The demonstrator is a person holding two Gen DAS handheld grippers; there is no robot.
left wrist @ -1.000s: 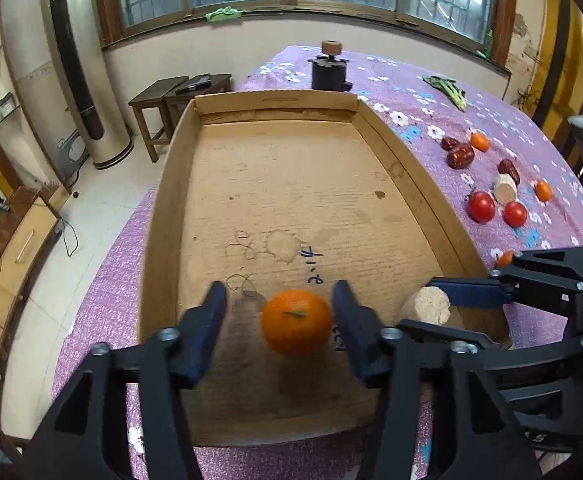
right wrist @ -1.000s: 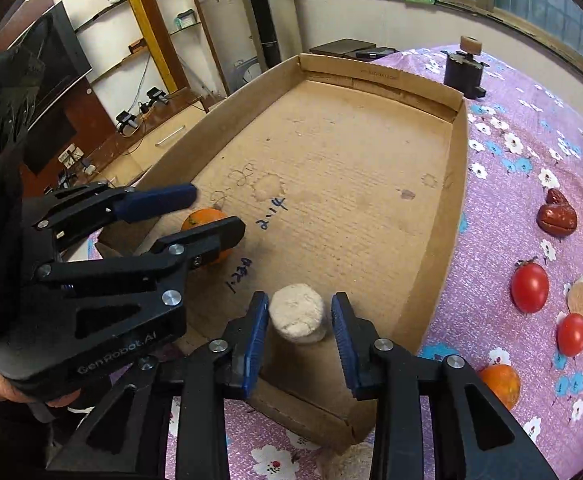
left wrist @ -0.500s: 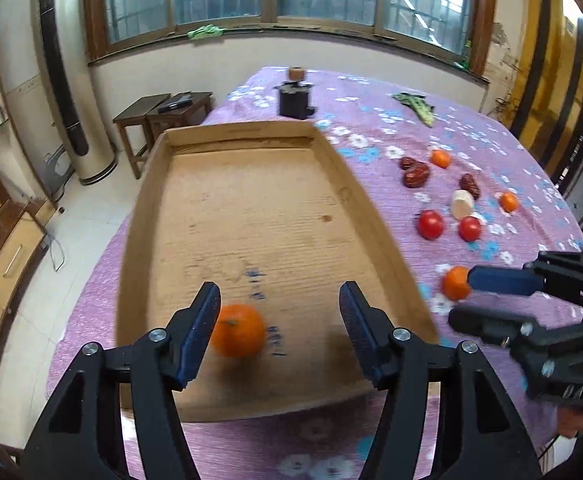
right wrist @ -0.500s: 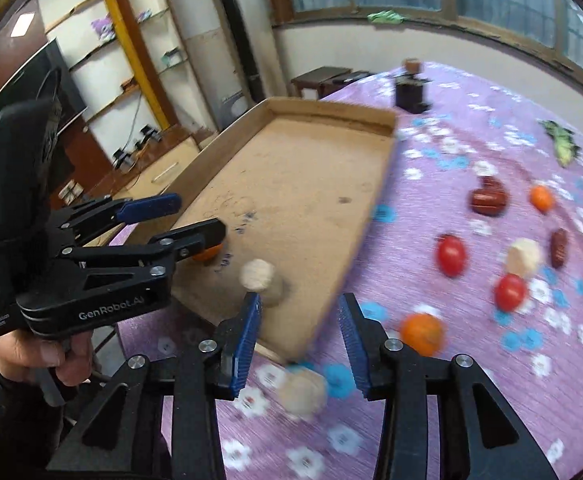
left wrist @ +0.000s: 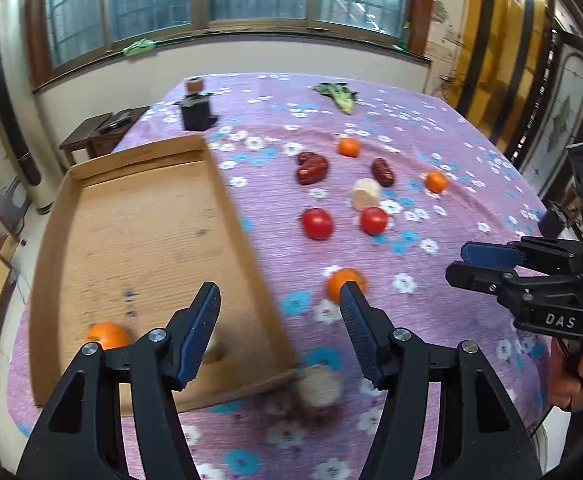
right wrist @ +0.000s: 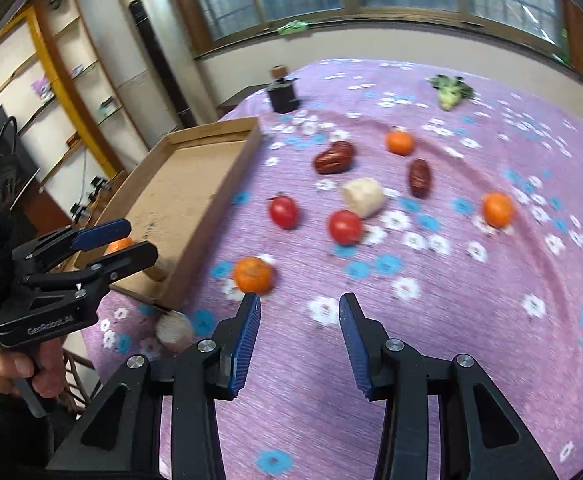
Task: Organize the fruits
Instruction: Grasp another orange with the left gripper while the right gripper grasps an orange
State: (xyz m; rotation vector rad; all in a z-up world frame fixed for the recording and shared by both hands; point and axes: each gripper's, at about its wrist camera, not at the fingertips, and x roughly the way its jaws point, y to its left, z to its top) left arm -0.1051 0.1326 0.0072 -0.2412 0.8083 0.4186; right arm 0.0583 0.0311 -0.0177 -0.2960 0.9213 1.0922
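A shallow cardboard tray (left wrist: 247,236) lies on the left of the purple cloth and holds an orange (left wrist: 107,335) near its front corner; it also shows in the right wrist view (right wrist: 227,168). My left gripper (left wrist: 279,330) is open and empty above the tray's front right corner. My right gripper (right wrist: 297,334) is open and empty, just behind a loose orange (right wrist: 252,275). A pale round piece (left wrist: 318,387) lies on the cloth by the tray's corner. Two tomatoes (right wrist: 283,211) (right wrist: 344,227), two dark red dates (right wrist: 333,157) (right wrist: 419,177), another pale piece (right wrist: 364,197) and two more oranges (right wrist: 399,142) (right wrist: 497,210) lie further out.
A black jar with a cork top (right wrist: 282,92) stands at the far end of the table. A green vegetable (right wrist: 449,90) lies at the far right. A small wooden side table (left wrist: 99,132) and a tall appliance (right wrist: 159,52) stand beyond the table's left edge.
Both grippers have let go and pulled back to the right. The orange and a pale piece stay in the tray. The views now face the loose fruit.
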